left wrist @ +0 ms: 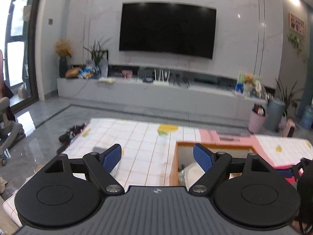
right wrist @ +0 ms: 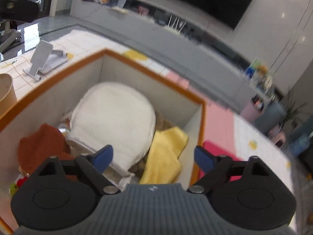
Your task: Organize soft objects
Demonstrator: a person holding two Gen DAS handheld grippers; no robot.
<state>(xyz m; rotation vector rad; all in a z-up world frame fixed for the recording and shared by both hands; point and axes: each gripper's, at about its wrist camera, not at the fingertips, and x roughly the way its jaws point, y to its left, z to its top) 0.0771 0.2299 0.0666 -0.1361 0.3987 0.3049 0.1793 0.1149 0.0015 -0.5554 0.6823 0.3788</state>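
Observation:
An orange-rimmed box [right wrist: 156, 76] with white inner walls stands on the tiled tablecloth. Inside lie a white pillow-like cushion [right wrist: 113, 115], a yellow cloth [right wrist: 164, 156] at its right and a rust-brown knitted piece [right wrist: 41, 146] at its left. My right gripper [right wrist: 153, 158] hangs over the box's near side, open, its blue pads wide apart with nothing pressed between them; the yellow cloth lies below the gap. In the left wrist view my left gripper [left wrist: 157, 156] is open over the table, its right pad above the box's left rim [left wrist: 175, 156], where a bit of white cushion [left wrist: 190, 171] shows.
A phone stand [right wrist: 42, 58] and a beige paper cup [right wrist: 5, 90] sit left of the box. A pink mat [right wrist: 217, 115] lies at its right. Beyond the table are a grey TV console [left wrist: 156, 92], a wall TV [left wrist: 166, 29], bins [left wrist: 273, 115] and an office chair [left wrist: 7, 117].

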